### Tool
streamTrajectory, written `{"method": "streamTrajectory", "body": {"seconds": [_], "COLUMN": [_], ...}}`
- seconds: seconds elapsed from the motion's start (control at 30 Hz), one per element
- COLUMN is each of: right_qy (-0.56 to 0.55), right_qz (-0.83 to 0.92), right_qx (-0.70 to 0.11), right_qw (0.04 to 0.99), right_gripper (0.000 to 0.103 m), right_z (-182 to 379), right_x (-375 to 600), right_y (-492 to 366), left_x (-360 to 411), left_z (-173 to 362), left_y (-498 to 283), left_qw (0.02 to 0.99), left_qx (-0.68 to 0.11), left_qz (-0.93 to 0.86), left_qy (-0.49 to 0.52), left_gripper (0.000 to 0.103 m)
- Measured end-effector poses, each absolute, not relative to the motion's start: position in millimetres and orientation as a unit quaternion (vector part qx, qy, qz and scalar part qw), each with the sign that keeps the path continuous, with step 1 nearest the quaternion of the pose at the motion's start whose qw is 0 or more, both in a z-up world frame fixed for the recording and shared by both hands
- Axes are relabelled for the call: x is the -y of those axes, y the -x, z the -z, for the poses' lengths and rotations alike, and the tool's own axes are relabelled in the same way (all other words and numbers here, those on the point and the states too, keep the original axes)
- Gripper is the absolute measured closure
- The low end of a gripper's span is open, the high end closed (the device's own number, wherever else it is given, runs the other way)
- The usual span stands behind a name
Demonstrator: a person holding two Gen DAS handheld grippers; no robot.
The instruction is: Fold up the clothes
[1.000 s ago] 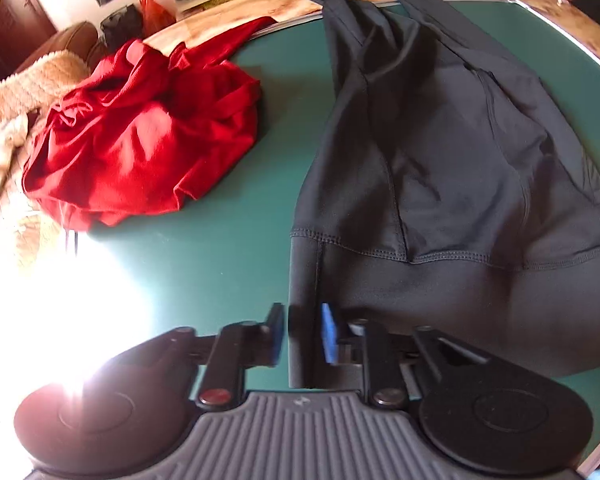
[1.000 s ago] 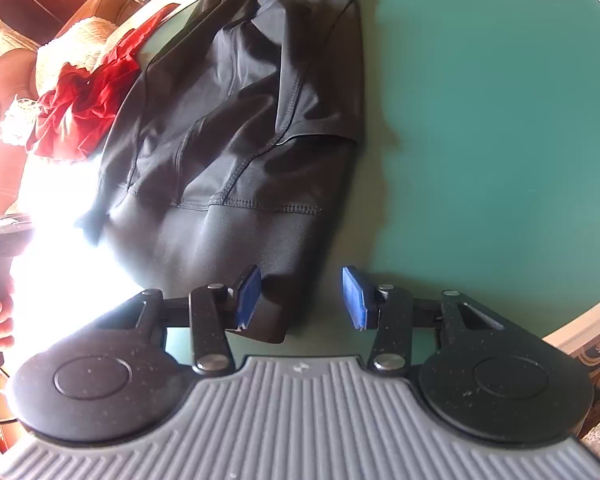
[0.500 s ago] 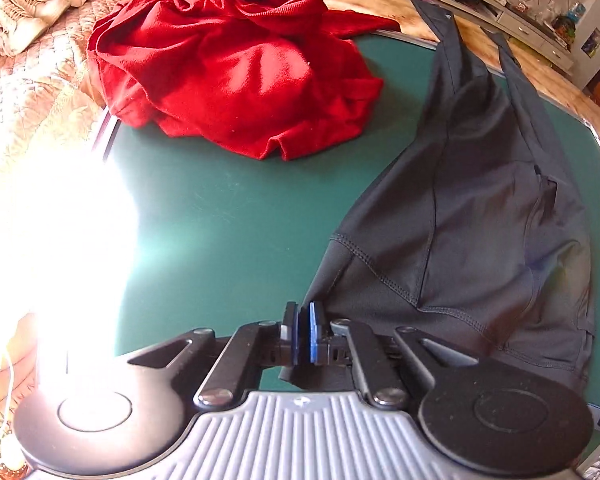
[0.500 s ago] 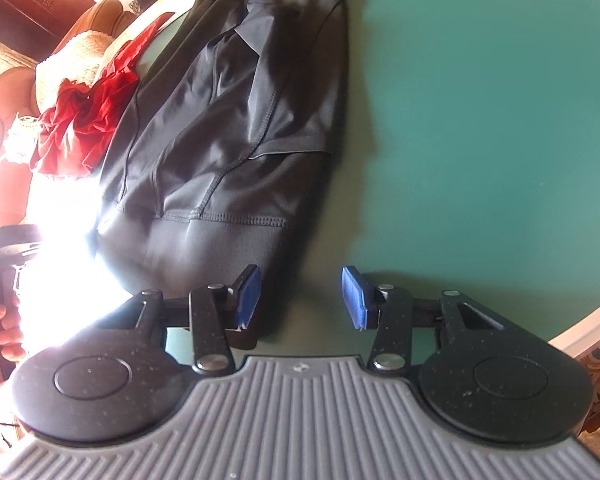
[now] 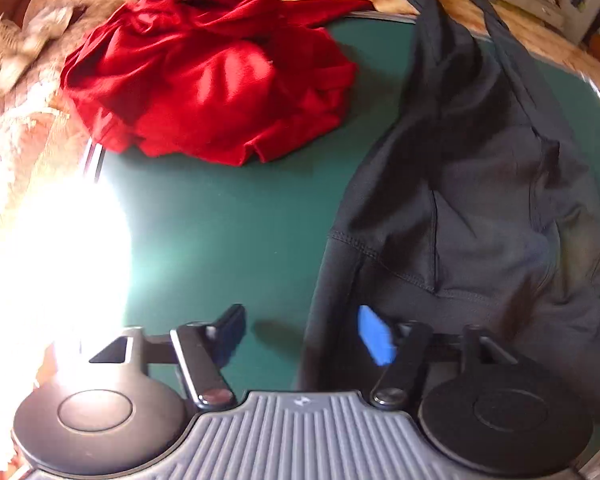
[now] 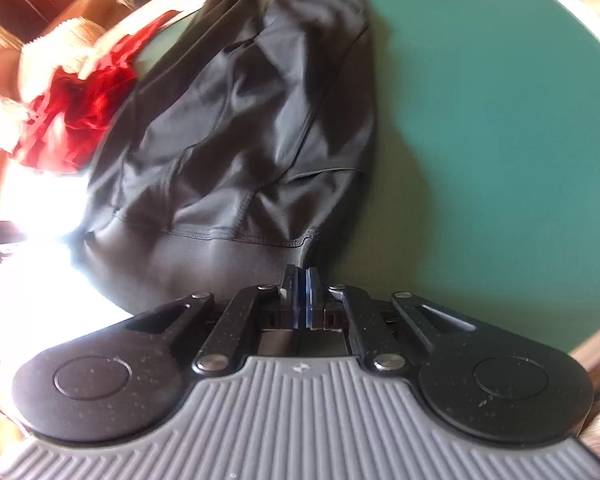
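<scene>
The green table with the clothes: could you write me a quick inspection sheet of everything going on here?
Surface: round green table, strong sun glare at its left edge.
Job's things: black leggings spread out; red garment crumpled.
Clutter: nothing seen.
Grippers: left gripper open beside the leggings' waistband; right gripper shut on the waistband.
Cables: nothing seen.
Surroundings: beige bedding beside the table; shelves behind, blurred.

The black leggings [image 6: 236, 128] are seen as smooth stretch cloth with a faint sheen and stitched seams, while the red garment [image 5: 204, 80] is shown as a softer, matt, crumpled knit. The bench [image 5: 220, 232] is covered in a smooth green surface, glossy where glare is caught, and edged with wood.
</scene>
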State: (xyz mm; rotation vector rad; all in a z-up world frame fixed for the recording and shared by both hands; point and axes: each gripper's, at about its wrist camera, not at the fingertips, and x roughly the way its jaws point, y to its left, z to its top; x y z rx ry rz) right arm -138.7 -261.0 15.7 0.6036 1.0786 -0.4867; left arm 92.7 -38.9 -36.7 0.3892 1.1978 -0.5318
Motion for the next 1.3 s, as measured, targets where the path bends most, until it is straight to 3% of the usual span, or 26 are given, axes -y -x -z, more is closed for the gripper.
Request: {"method": "streamTrajectory", "body": {"seconds": [0.1,0.27,0.33,0.37,0.43,0.57,0.7,0.77,0.8,0.83,1.27,1.3], "right_qy": [-0.182,-0.053,-0.040,-0.042,-0.064,-0.104,-0.242,-0.313,-0.324,-0.334,-0.444,-0.443], "right_qz": [0.261,0.277,0.243,0.219,0.181,0.169,0.243,0.279,0.281,0.284,0.303,0.302], "right_qx": [-0.523,-0.576,-0.585,-0.594,-0.597,-0.567,-0.491,-0.456,-0.453,-0.450,-0.418,-0.419], "right_qw": [0.791,0.767,0.772,0.773,0.779,0.800,0.801,0.785,0.782,0.778,0.732,0.733], "right_gripper": [0.098,0.092,0.075,0.064,0.060,0.056,0.055,0.055,0.055,0.055,0.055,0.055], "right_z": [-48,-54,-41,-33,-26,-31,-42,-41,-37,-33,13,12], "right_x": [258,250,242,239,234,233,281,310,315,319,362,358], "right_y": [137,120,111,107,105,119,162,186,190,194,233,230], "left_x": [63,89,91,89,83,66,56,60,64,69,132,133], "left_z": [34,37,37,37,39,40,31,25,24,22,28,31], "left_y": [-72,-44,-43,-44,-50,-62,-68,-65,-63,-59,2,3], "left_qw": [0.764,0.759,0.761,0.765,0.771,0.778,0.775,0.771,0.766,0.765,0.759,0.759], "left_qx": [-0.529,-0.515,-0.522,-0.523,-0.531,-0.543,-0.551,-0.545,-0.545,-0.540,-0.482,-0.485], "left_qz": [0.289,0.301,0.291,0.279,0.258,0.235,0.264,0.286,0.296,0.305,0.303,0.297], "left_qy": [-0.228,-0.262,-0.253,-0.252,-0.239,-0.213,-0.161,-0.164,-0.169,-0.175,-0.315,-0.317], "left_gripper": [0.028,0.063,0.077,0.078,0.087,0.087,0.086,0.069,0.054,0.051,0.055,0.059]}}
